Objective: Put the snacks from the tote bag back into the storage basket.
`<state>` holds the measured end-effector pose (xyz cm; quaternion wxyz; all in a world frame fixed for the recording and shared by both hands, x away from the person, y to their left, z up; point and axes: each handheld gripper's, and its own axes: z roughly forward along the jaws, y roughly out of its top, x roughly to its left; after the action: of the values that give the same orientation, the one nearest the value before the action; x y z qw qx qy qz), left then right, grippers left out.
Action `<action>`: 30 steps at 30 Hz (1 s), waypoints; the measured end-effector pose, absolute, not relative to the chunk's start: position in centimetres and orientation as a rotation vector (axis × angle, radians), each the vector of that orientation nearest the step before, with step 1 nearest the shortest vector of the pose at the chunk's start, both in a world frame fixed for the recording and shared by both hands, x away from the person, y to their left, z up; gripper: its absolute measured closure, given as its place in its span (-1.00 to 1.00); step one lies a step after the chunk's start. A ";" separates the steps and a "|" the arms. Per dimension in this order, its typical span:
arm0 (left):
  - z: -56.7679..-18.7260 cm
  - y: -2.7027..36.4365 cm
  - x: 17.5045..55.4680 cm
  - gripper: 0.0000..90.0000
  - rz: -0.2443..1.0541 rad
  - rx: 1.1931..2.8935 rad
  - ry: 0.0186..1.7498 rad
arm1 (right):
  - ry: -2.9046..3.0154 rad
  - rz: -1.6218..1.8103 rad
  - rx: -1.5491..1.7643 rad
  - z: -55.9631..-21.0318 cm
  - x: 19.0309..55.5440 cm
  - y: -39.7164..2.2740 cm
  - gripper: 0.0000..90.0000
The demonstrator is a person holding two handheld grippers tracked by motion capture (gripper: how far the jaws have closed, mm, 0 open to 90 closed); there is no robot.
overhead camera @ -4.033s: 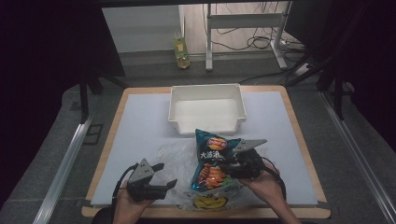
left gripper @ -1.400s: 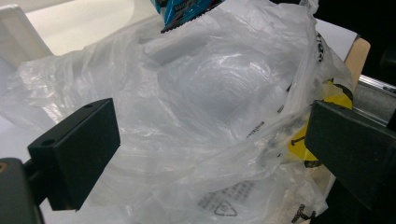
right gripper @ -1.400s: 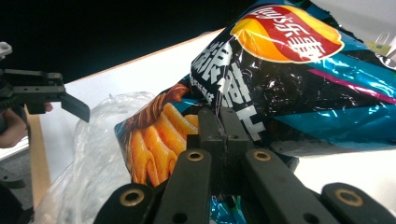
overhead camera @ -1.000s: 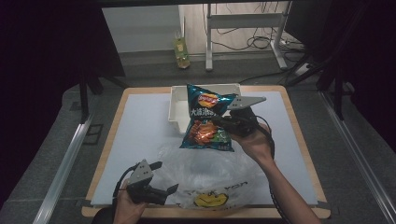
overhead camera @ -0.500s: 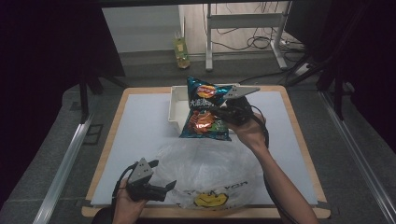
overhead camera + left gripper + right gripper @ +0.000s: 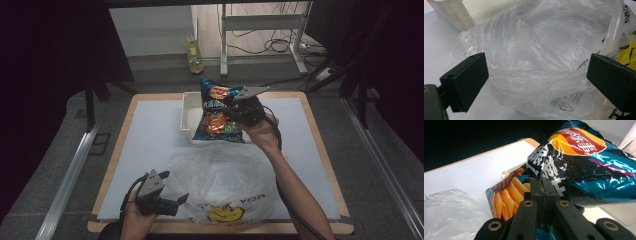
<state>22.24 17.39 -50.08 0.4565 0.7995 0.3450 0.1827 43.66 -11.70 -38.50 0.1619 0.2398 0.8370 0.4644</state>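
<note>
Left tongs (image 6: 536,77) agape (low); right tongs (image 6: 543,192) clamped.

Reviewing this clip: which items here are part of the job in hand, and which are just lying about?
In the job:
- chip bag, clamped in the right gripper above the white bin
- clear plastic bag, in front of the open left gripper

Lying about:
- green bottle on the floor beyond the table
- cables by the metal stand

green bottle (image 6: 194,51) (on floor), floor cables (image 6: 272,46)
</note>
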 end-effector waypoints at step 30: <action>-50.2 17.3 22.5 -0.93 0.411 1.967 0.860 | 2.363 1.289 0.727 -39.7 48.7 -11.2 1.00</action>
<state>22.46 17.26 -50.24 0.4601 0.7990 0.3493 0.1670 48.69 -11.21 -39.65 0.1759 0.2567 0.8343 0.4552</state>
